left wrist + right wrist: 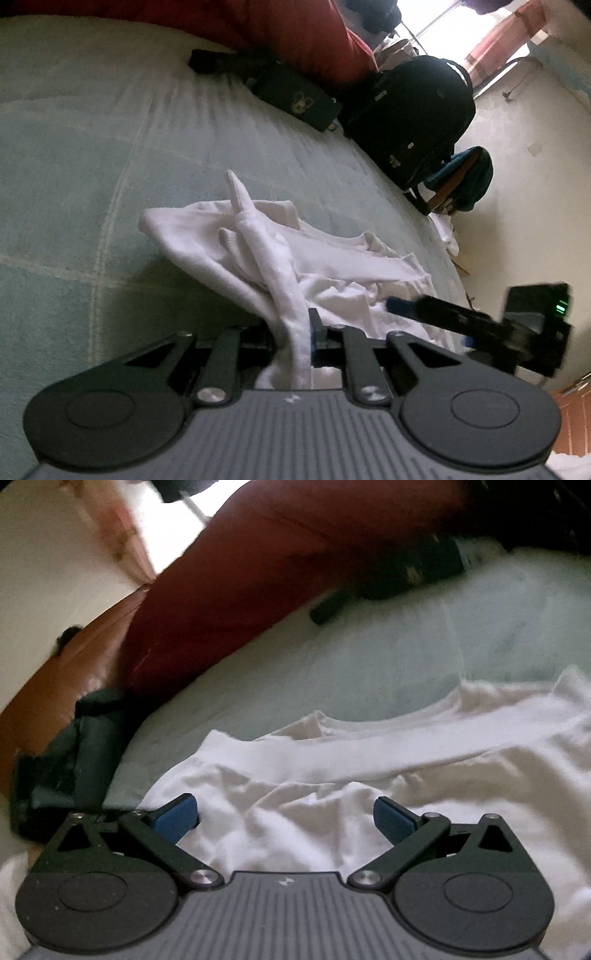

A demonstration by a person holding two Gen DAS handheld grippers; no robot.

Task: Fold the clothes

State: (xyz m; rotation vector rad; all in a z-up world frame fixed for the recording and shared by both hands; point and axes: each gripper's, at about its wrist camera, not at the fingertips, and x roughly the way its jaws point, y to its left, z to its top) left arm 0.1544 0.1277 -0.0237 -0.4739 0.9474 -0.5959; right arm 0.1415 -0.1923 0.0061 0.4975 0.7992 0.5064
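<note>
I can't see my left claw's (291,341) pads; the white garment (280,280) pinched between them covers them. My right claw (417,308) is smeared by motion in the left view. The dark pouch (402,572) on the bed (369,657) is too blurred to identify.

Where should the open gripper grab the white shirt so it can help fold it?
Probably the raised wrinkle of the white shirt right ahead of the right gripper, coming straight down with its open jaws astride it. That fold stands up, so there is cloth to pinch. The left gripper already holds a bunched edge.
</note>
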